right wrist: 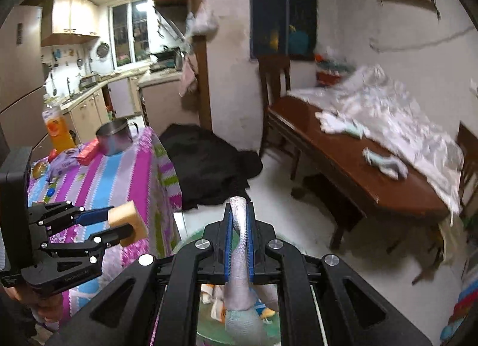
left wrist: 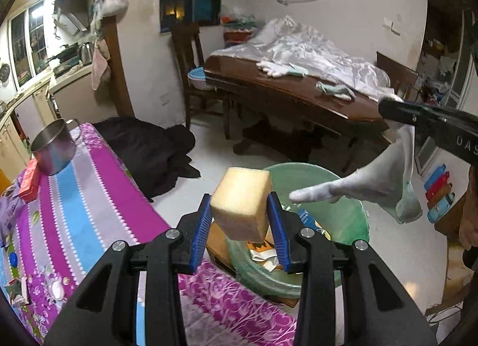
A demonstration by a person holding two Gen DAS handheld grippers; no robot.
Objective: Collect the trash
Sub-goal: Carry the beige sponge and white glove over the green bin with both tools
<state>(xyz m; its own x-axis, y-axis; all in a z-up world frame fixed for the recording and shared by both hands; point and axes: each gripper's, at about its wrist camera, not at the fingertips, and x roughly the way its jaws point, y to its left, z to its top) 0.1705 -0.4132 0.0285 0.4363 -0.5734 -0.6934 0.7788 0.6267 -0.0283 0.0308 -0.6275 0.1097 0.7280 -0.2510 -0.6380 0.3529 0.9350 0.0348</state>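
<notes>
— At lower centre: left gripper (left wrist: 242, 223)?
— Clamped on a sponge (left wrist: 242, 204), above the green basin (left wrist: 352, 214).
— Right gripper (right wrist: 240, 226)?
— Pinched a white sock (right wrist: 239, 256), dangling over that basin.

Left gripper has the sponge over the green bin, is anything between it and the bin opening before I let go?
Nothing solid blocks it. The sponge sits clamped in the left gripper, over the near rim of the green bin. The white sock hanging from the right gripper dangles over the far side, apart from the sponge.
</notes>
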